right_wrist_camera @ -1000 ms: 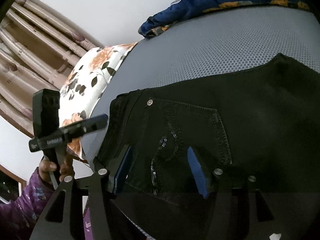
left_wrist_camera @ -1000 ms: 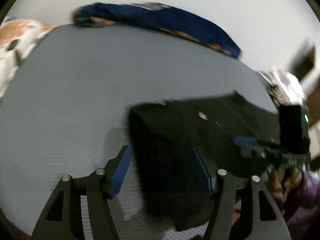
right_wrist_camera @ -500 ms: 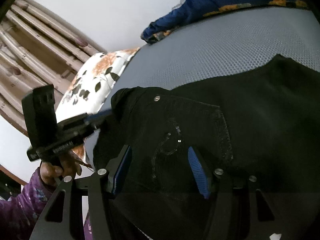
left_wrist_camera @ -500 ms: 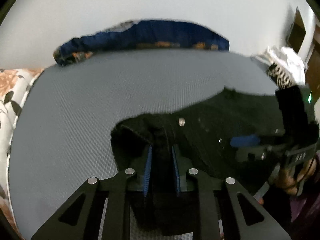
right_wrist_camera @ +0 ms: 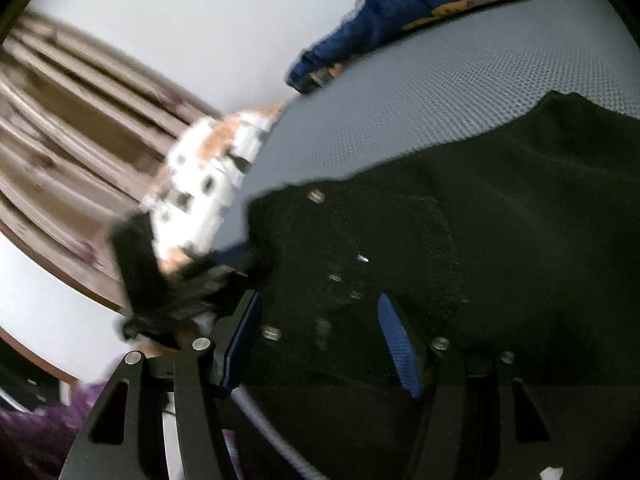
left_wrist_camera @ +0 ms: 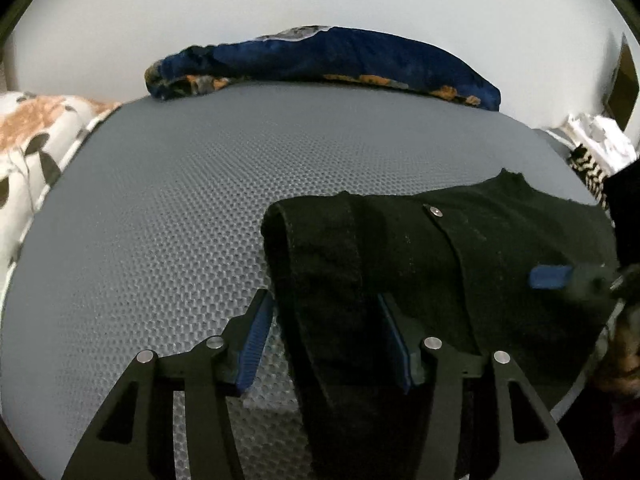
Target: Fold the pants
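Between my left gripper's (left_wrist_camera: 326, 332) blue ribbed fingers (left_wrist_camera: 254, 336) lies the thick waistband of the black denim pants (left_wrist_camera: 440, 264); the jaws have just been opening and stand half spread, pads clear of the cloth. Those pants rest folded on the grey honeycomb-mesh mattress (left_wrist_camera: 180, 208), one metal rivet (left_wrist_camera: 435, 211) catching light. My right gripper (right_wrist_camera: 320, 332) tilts downward over the back pocket, its fingers (right_wrist_camera: 400, 344) likewise half spread, gripping nothing. Farther off, a crumpled navy blanket with orange print (left_wrist_camera: 340, 60) lines the mattress's far edge, and a floral white-and-orange pillow (left_wrist_camera: 28, 140) sits left.
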`<state>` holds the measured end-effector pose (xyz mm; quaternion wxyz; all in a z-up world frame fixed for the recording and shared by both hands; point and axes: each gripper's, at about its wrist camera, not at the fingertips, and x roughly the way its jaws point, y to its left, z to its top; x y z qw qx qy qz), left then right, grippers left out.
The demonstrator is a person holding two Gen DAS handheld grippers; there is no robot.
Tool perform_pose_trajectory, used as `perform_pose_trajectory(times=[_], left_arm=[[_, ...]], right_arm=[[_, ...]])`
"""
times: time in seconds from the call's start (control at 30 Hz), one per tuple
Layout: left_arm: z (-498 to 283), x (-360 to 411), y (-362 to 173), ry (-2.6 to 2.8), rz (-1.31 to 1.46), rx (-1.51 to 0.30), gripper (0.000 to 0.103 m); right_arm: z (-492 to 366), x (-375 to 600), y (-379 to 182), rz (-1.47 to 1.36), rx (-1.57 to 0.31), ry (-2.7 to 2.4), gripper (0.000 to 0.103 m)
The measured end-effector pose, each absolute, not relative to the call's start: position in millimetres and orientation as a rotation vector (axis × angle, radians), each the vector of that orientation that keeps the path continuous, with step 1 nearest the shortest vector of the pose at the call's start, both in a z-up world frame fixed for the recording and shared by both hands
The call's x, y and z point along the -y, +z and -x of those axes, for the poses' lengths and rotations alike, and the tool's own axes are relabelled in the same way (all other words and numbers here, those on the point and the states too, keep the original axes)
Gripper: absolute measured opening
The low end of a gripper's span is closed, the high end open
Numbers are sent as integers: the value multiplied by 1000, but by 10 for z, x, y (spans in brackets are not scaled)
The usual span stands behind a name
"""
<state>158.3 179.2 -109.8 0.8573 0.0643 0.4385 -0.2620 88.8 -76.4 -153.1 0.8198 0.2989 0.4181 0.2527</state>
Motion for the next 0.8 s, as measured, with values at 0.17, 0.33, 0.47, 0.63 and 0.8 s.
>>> perform_pose_trajectory(times=[0.17, 0.33, 0.47, 0.63, 0.8], left_arm=[[-1628, -1736, -1017, -561, -166, -903, 34], [-1859, -1657, -934, -560, -203, -902, 29], [-1936, -1624, -891, -560, -228, -862, 29], [-1850, -1700, -1094, -559, -207, -893, 37], [-1813, -2110, -850, -429, -67, -866, 69]], right_arm=[[-880, 489, -1401, -542, -885, 628, 59], [-868, 26, -1551, -374, -942, 683, 59], [-790, -118, -1570, -260, -905, 648, 59], [-654, -296, -1607, -93, -858, 589, 59], [-540, -450, -1624, 52, -822, 550, 62]])
